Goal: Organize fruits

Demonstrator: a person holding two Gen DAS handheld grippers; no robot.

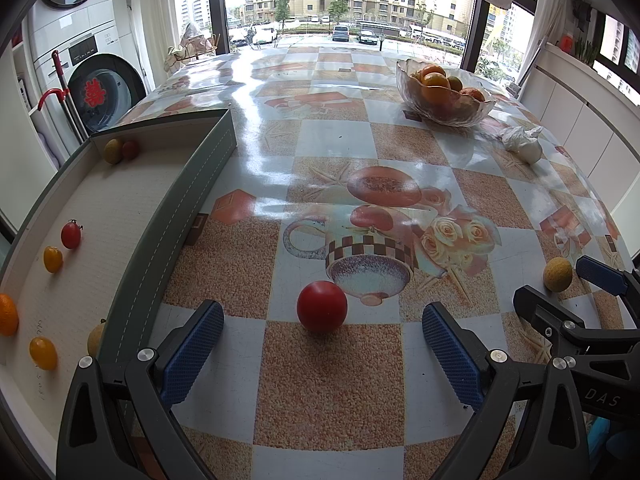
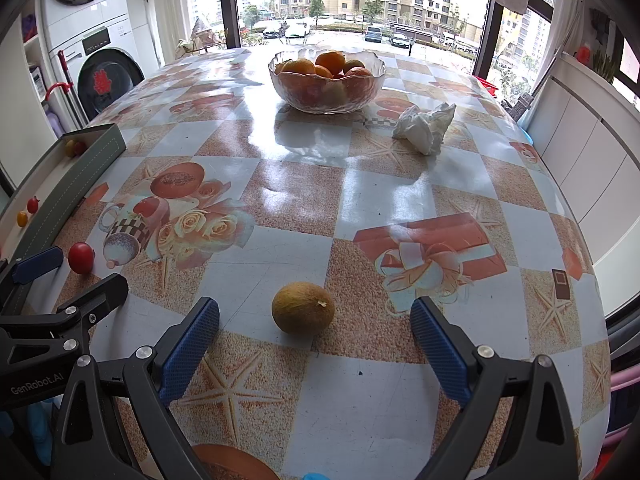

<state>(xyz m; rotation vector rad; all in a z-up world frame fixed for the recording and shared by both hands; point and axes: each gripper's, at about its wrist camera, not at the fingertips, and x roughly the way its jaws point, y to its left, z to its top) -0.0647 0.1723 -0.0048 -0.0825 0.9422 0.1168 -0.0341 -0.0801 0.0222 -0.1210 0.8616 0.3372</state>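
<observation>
A red tomato lies on the patterned table, just ahead of and between the open blue fingers of my left gripper; it also shows in the right wrist view. A small yellow-brown melon lies just ahead of my open right gripper; it also shows in the left wrist view. Both grippers are empty. A grey-walled tray at the left holds several small tomatoes and an orange. A glass bowl of oranges stands at the far side.
A crumpled white tissue lies to the right of the bowl. The tray wall runs along the table's left edge. A washing machine stands beyond the left edge, white cabinets along the right, windows behind.
</observation>
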